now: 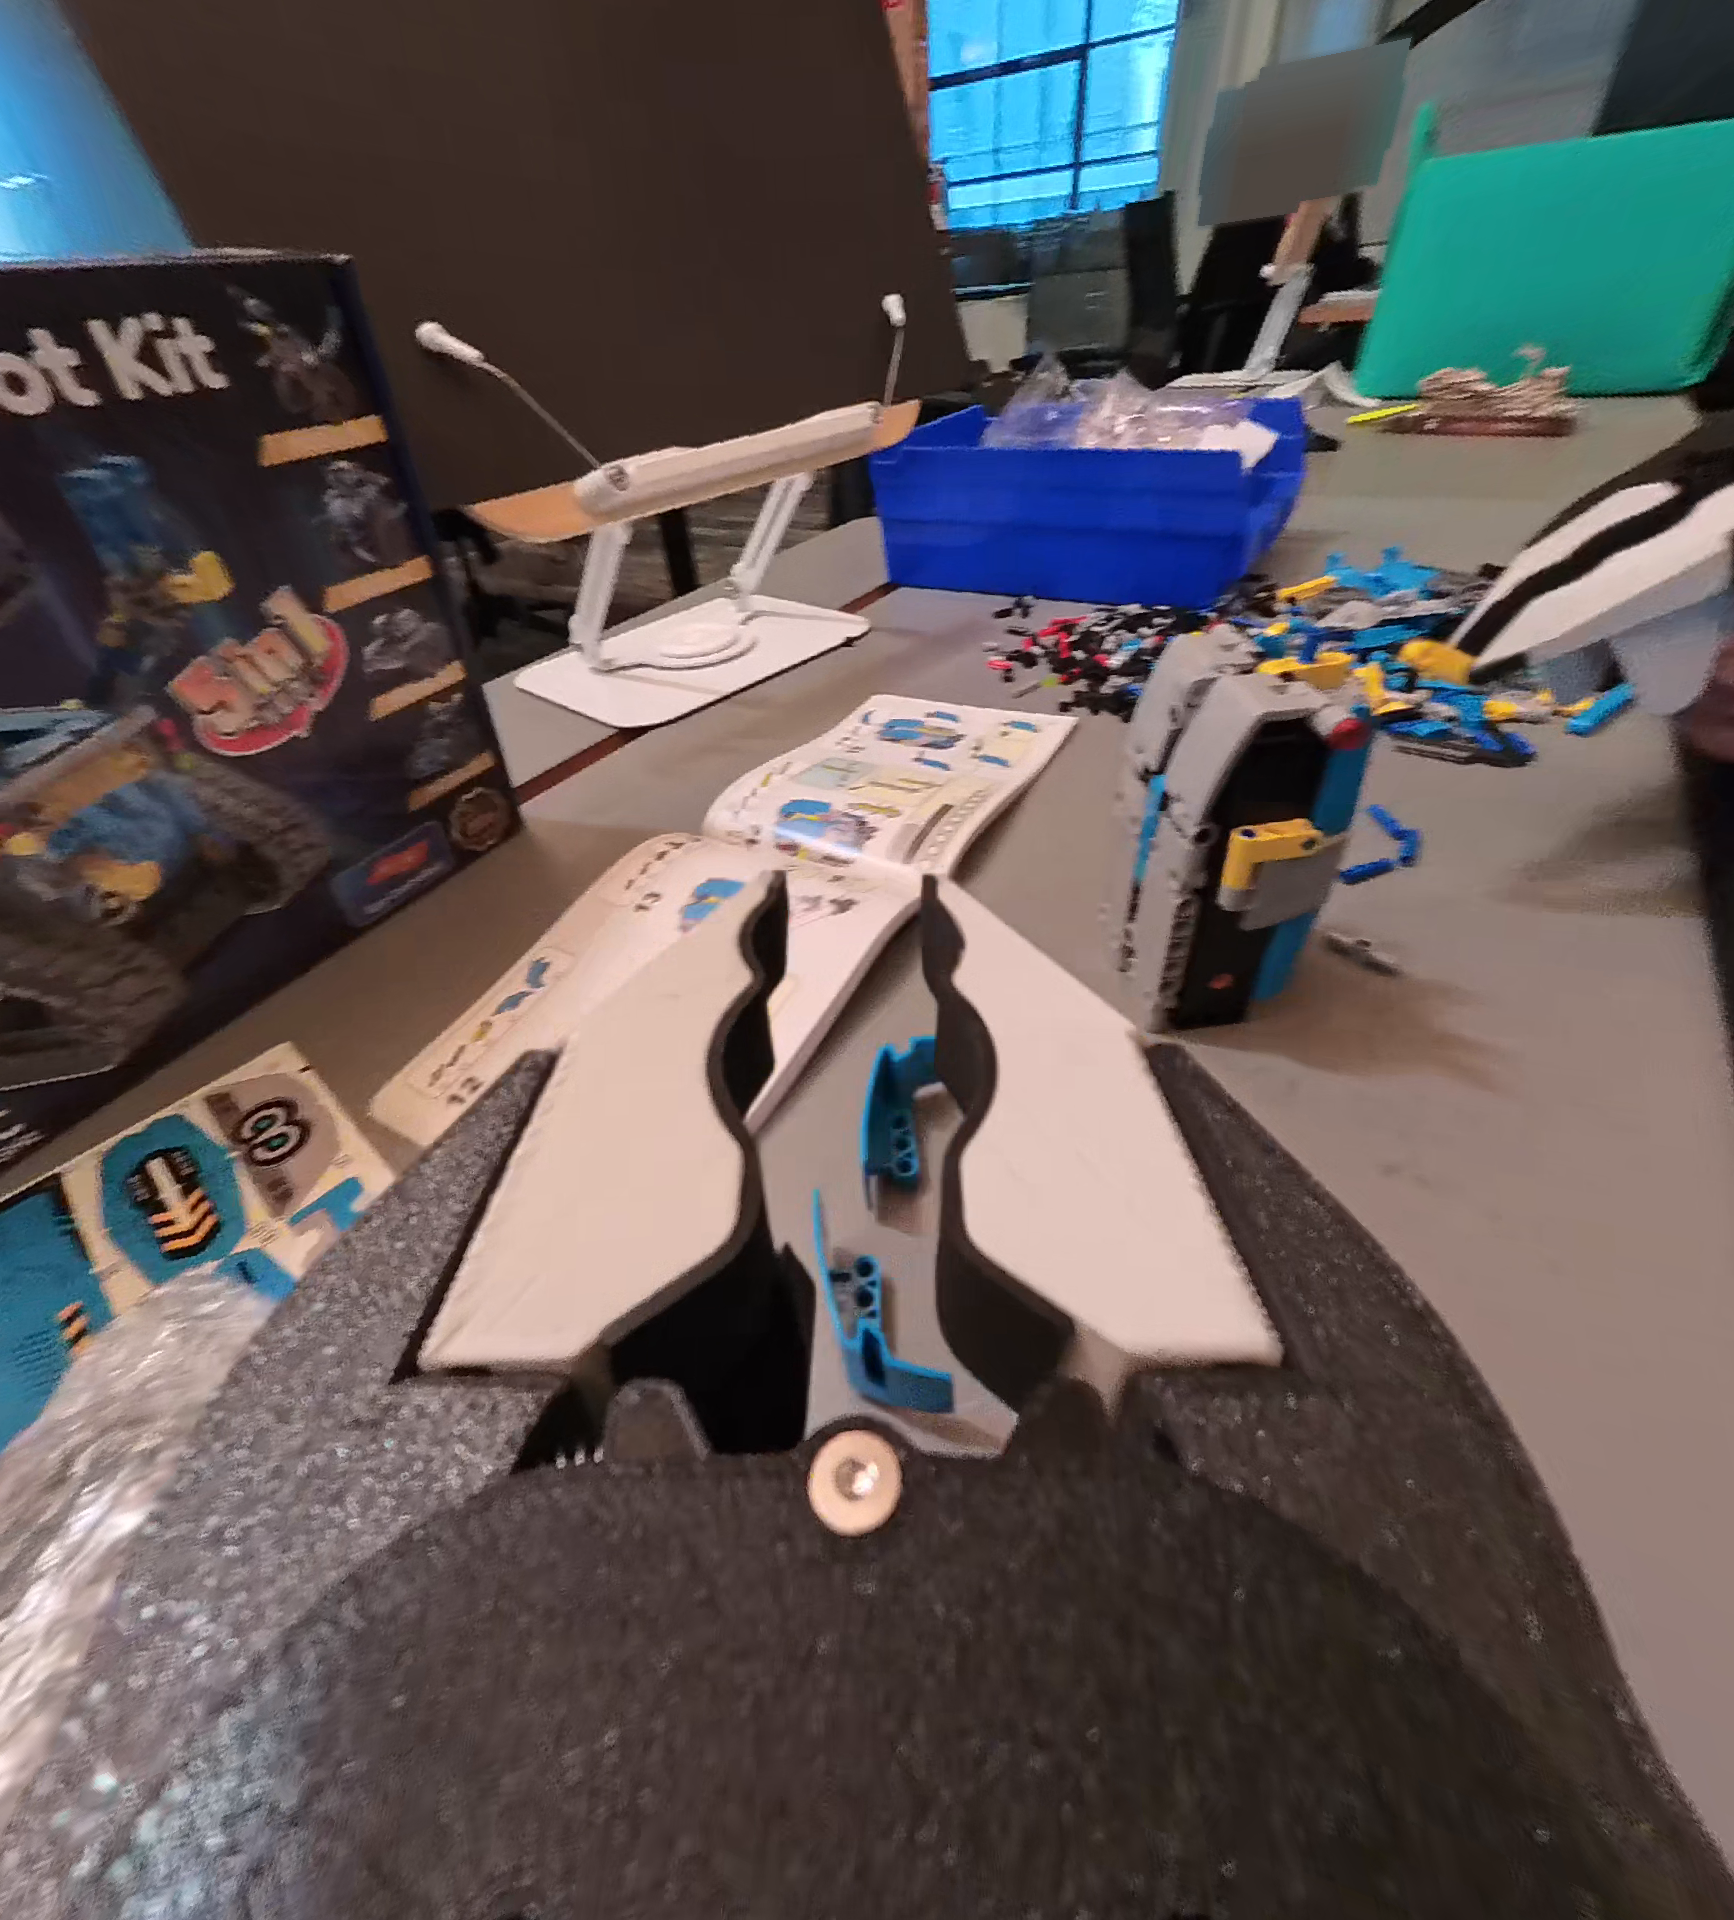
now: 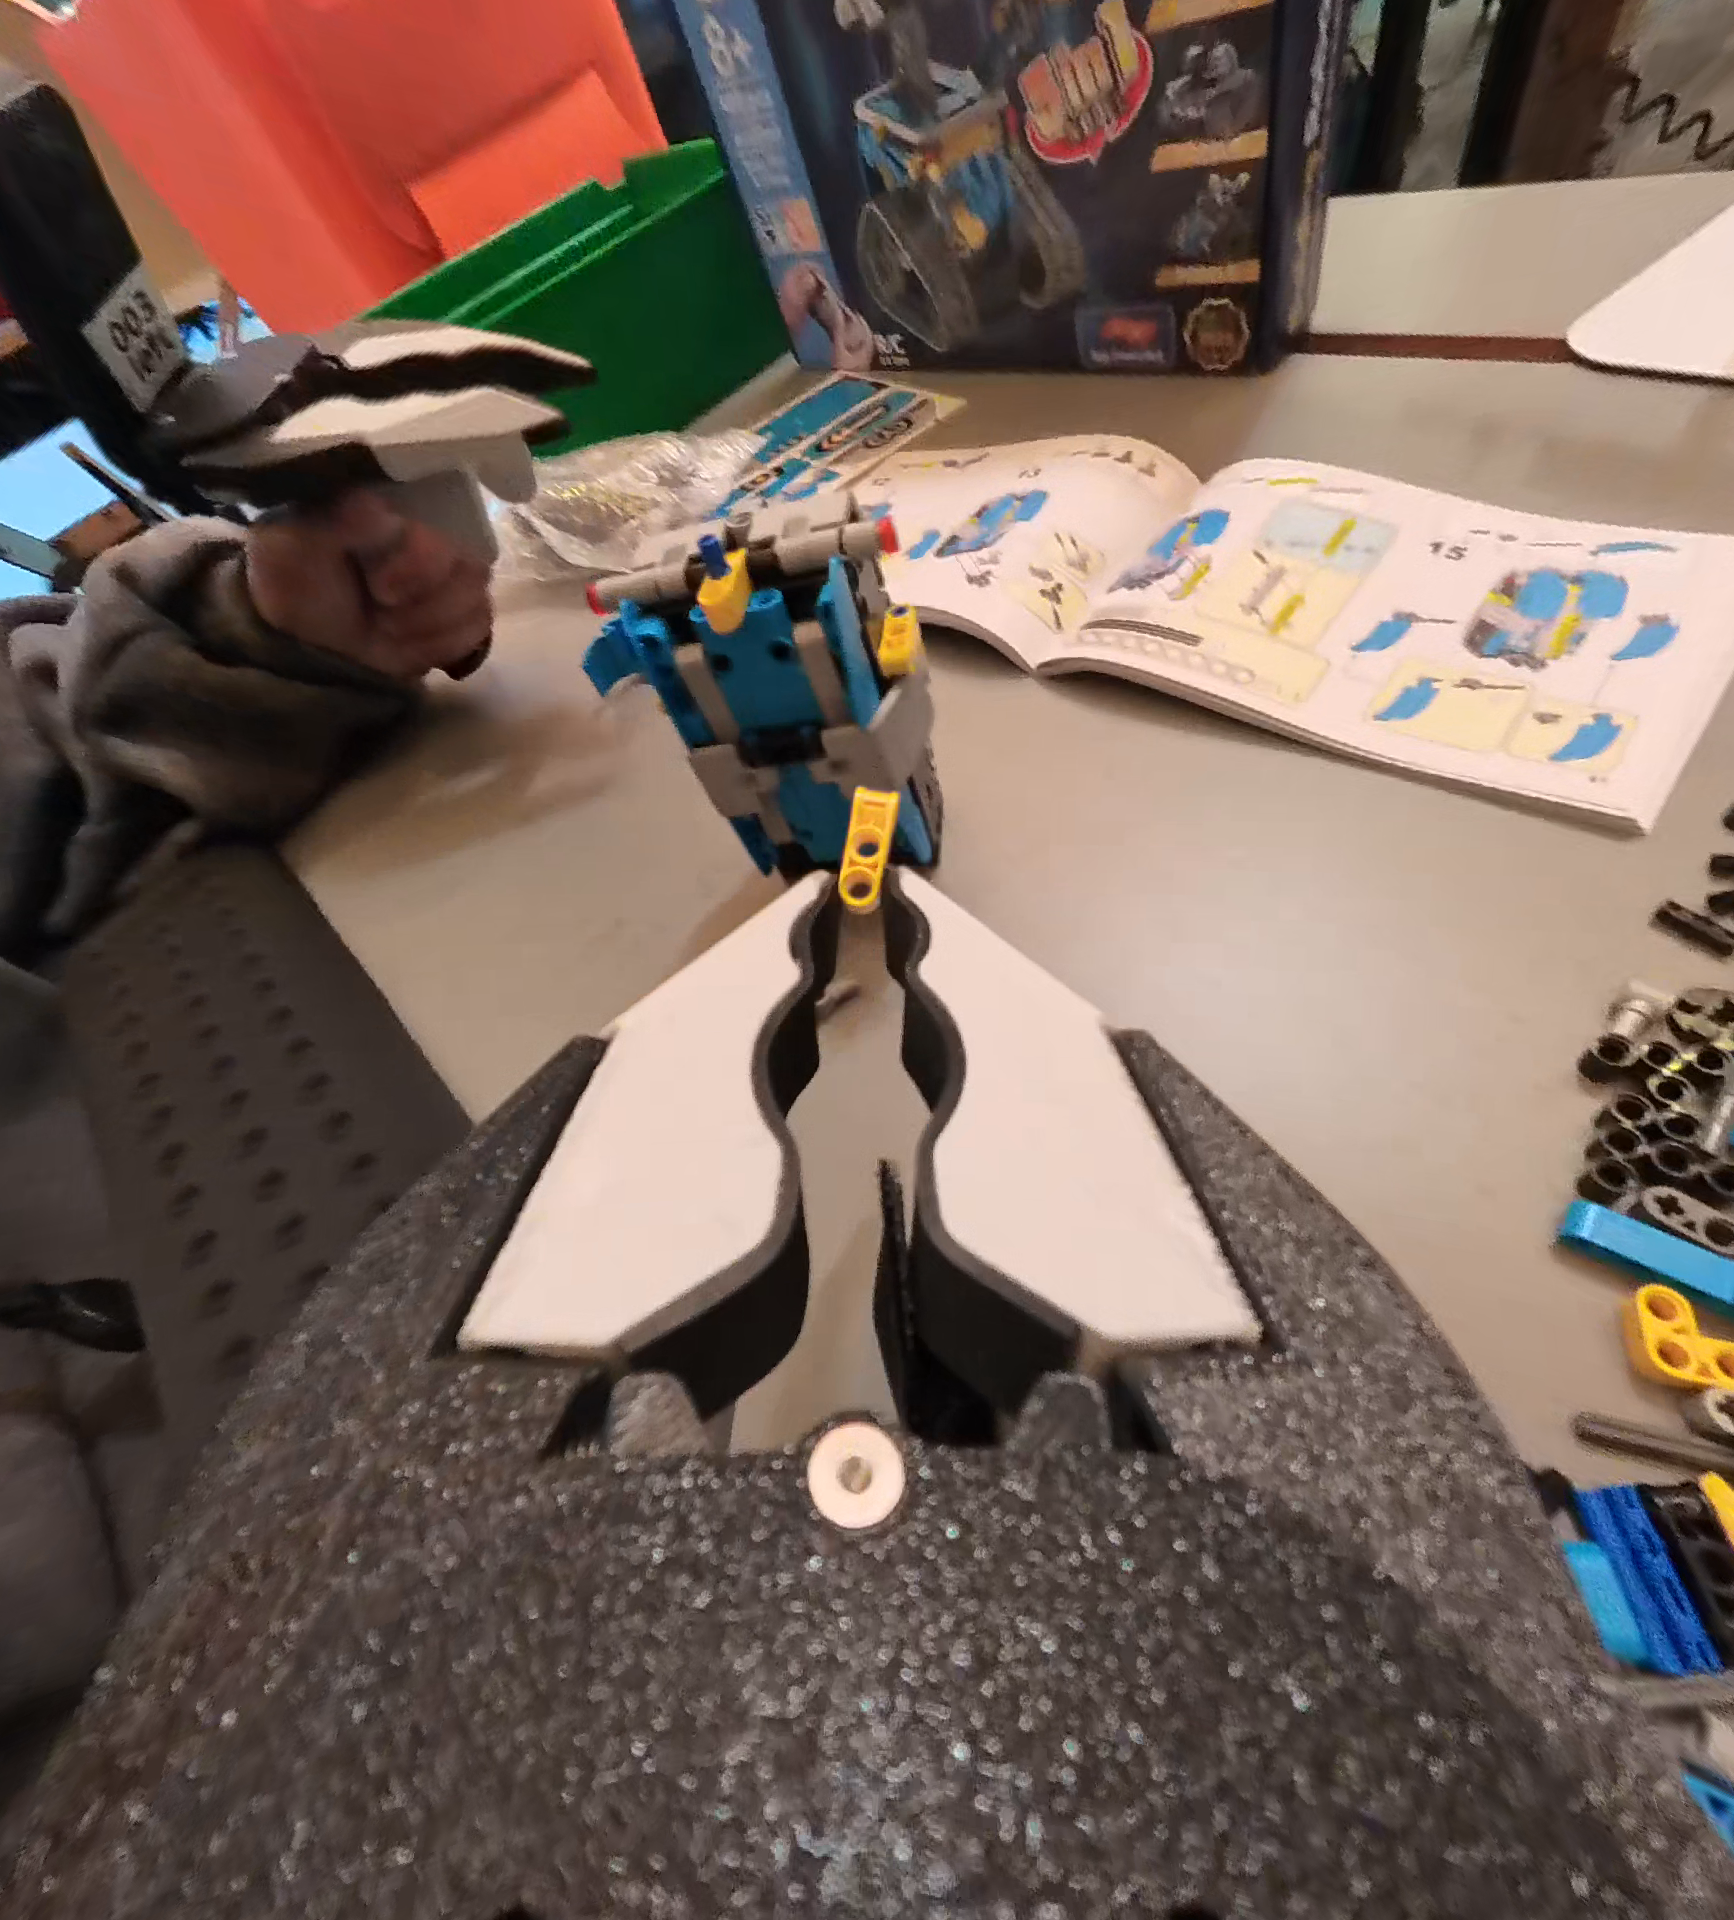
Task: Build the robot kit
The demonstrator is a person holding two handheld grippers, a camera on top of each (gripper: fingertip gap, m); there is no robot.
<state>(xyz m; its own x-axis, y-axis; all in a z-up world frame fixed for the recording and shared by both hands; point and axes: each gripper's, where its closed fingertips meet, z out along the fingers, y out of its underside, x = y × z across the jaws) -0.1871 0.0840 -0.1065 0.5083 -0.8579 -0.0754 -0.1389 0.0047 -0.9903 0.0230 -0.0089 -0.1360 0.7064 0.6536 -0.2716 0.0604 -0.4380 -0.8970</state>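
My left gripper (image 1: 850,885) is open and hovers over the grey table (image 1: 1414,1195). Two small blue curved pieces (image 1: 899,1112) lie on the table between its fingers. An upright grey, blue and black brick model (image 1: 1237,831) stands ahead to the right. My right gripper (image 2: 863,896) is shut on a small yellow beam (image 2: 865,847) at its fingertips, right in front of the model (image 2: 769,675). The right gripper also shows in the left wrist view (image 1: 1465,644), with the yellow piece at its tip. The left gripper (image 2: 541,400) shows left of the model, held by a hand.
An open instruction booklet (image 2: 1362,623) lies behind the model. The kit box (image 1: 167,623) stands at the left, with a sticker sheet (image 1: 167,1195) in front. A blue bin (image 1: 1081,509), a white stand (image 1: 697,644) and loose pieces (image 2: 1725,1195) are on the table. A green bin (image 2: 614,281) sits farther back. My right fingertips sit around 25 centimeters from my left ones.
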